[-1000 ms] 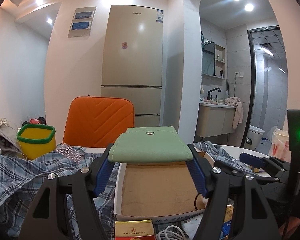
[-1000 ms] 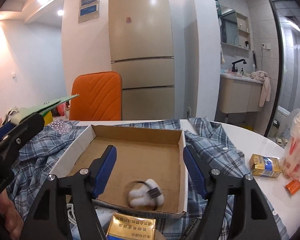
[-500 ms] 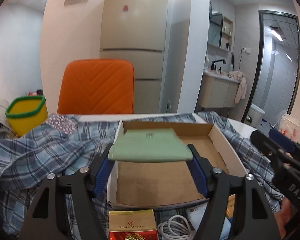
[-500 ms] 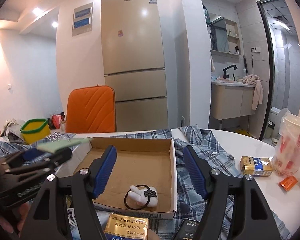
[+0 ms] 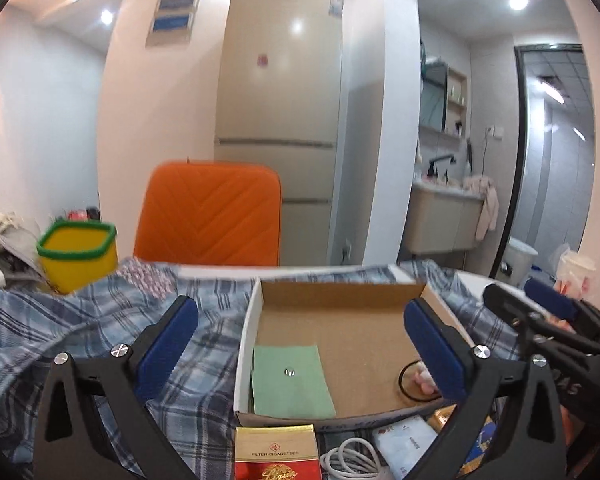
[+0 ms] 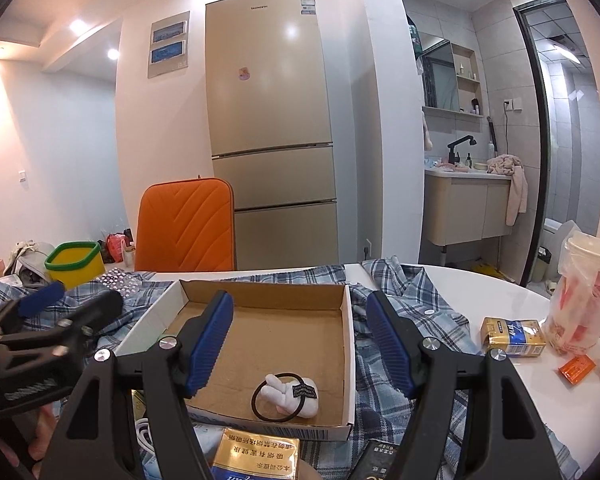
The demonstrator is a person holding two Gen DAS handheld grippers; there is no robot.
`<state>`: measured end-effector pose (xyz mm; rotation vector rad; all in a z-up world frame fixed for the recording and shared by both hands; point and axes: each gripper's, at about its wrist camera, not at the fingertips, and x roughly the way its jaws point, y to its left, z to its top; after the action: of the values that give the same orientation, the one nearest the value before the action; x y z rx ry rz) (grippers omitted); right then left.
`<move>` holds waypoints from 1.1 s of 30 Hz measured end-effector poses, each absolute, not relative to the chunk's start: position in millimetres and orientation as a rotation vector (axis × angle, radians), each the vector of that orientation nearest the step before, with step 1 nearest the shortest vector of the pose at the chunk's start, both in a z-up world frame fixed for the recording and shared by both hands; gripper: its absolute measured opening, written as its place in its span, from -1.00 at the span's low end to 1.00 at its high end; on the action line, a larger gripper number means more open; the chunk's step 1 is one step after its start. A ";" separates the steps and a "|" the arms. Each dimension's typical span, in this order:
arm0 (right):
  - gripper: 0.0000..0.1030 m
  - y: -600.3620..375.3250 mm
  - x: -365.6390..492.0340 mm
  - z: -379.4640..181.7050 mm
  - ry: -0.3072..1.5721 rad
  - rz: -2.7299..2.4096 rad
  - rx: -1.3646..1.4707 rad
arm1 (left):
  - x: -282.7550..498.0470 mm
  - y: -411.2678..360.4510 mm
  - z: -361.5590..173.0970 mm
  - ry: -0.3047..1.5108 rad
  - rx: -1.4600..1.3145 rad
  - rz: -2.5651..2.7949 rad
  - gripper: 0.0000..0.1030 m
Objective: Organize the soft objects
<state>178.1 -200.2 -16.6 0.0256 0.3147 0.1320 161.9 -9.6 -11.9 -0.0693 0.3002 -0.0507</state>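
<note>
The flat pale-green snap pouch (image 5: 292, 374) lies released in the near left corner of the shallow brown cardboard box (image 5: 340, 296), so the left gripper (image 5: 312, 338) is opening empty above it, the right gripper (image 6: 300, 344) likewise half-spread and empty, on a blue plaid cloth (image 5: 100, 320) over the white round table (image 6: 480, 284) before a beige fridge (image 6: 268, 120).

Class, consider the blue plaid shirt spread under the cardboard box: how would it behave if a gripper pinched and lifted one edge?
The plaid shirt lies rumpled, so it would probably drape limply. With the cardboard box resting on it, lifting may drag or tilt the box.
</note>
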 end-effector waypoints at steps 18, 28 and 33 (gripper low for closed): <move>0.61 -202.0 101.9 31.3 0.048 0.149 -0.004 | 90.4 -5.2 27.3 0.050 -0.021 -0.047 0.99; 1.00 -199.4 82.9 10.1 0.048 0.145 -0.060 | 101.0 -10.5 4.3 0.115 0.017 -0.031 1.00; 1.00 -209.3 89.2 9.0 0.086 0.153 -0.018 | 98.8 0.0 2.9 0.120 -0.033 -0.012 1.00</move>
<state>89.2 -209.3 9.0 -0.0177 0.0858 0.1528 98.8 0.0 2.9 -0.0330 0.1195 -0.0124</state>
